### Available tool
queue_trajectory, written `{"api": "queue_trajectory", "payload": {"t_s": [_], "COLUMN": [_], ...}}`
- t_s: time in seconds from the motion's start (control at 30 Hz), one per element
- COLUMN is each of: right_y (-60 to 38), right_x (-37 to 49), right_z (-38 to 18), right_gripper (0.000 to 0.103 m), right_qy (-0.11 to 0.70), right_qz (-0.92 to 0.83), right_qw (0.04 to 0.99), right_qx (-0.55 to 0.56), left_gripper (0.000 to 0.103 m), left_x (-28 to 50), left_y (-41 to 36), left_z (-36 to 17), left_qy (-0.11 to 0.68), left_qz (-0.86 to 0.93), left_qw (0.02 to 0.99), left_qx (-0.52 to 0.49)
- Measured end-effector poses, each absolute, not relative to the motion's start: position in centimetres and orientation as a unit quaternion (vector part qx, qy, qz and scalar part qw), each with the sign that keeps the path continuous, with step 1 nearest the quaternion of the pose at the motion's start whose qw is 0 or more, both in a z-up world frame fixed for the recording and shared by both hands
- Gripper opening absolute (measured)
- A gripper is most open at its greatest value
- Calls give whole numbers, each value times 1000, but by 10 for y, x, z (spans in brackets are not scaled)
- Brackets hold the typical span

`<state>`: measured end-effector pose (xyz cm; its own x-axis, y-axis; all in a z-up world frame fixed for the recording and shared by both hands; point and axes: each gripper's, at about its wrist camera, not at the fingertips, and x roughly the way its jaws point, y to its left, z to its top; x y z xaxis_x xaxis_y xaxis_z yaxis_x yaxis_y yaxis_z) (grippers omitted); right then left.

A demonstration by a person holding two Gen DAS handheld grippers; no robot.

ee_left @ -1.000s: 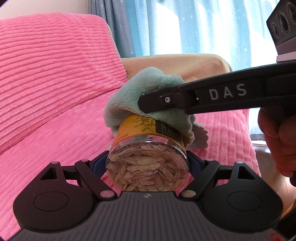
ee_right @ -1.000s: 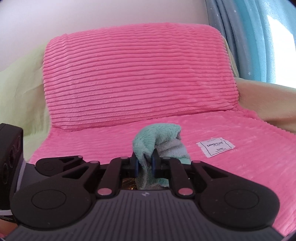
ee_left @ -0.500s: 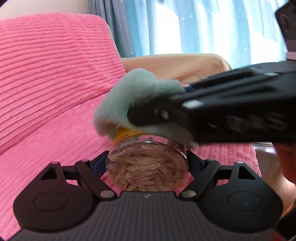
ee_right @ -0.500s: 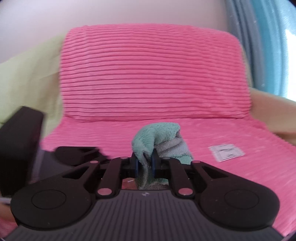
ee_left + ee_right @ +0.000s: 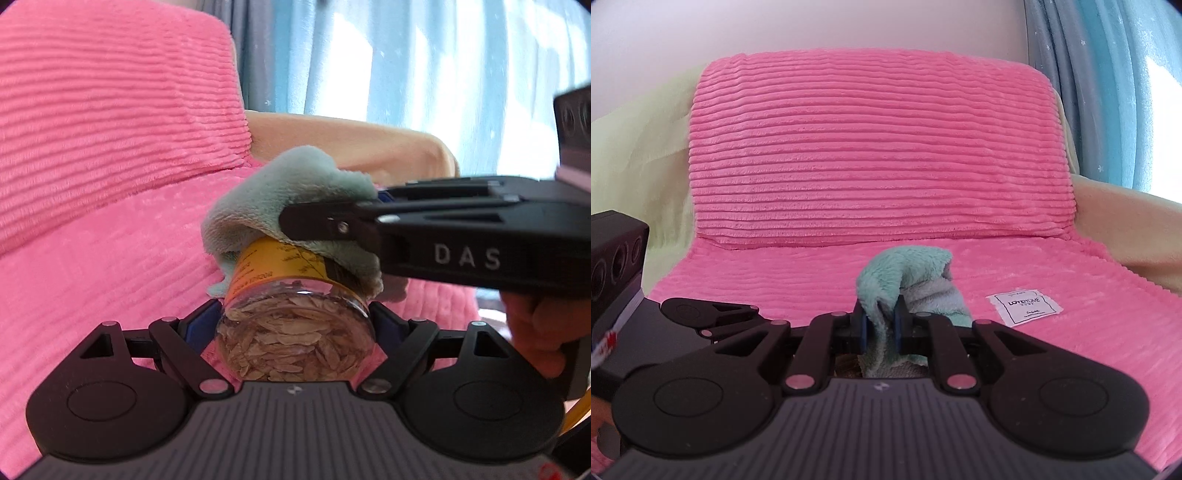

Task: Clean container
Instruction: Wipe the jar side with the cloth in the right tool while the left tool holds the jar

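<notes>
While squeezed by the left claw [image 5: 295,325] above the pink sofa [image 5: 110,229], jar [image 5: 295,332] sticks out sideways. Right claw [image 5: 880,323], pinched tight on the cloth [image 5: 905,273], rubs its side. Might slip if pushed too hard. Could drop and roll away.

Pink sofa seat [image 5: 1052,369] lies open at 3 o'clock; cloth [image 5: 295,195] and right gripper [image 5: 295,223] cover the jar [image 5: 295,332] top.

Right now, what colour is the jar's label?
Yellow-orange with dark print on the jar's label; clearest in left wrist view.
</notes>
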<state>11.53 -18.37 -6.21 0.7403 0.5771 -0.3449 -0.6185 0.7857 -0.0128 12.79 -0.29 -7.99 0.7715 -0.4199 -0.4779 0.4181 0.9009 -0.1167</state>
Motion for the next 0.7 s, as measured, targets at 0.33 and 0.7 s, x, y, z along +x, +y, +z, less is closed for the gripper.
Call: {"api": "queue_trajectory", "payload": {"t_s": [0.33,0.7], "right_y": [-189,-198], "right_x": [117,117], "right_z": [-61,-60], "right_gripper": [11,11], "right_qy": [170,184], "right_qz": [319,324], "right_qw": [931,928], "right_qx": [-49,-36], "left_gripper": [84,84], "left_x": [139,114], "left_y": [8,-36], "left_z": [-89,-90], "left_qy": [276,222], "left_qz": [-236,-169], "left_qw": [930,943], "left_qx": [-57,183]}}
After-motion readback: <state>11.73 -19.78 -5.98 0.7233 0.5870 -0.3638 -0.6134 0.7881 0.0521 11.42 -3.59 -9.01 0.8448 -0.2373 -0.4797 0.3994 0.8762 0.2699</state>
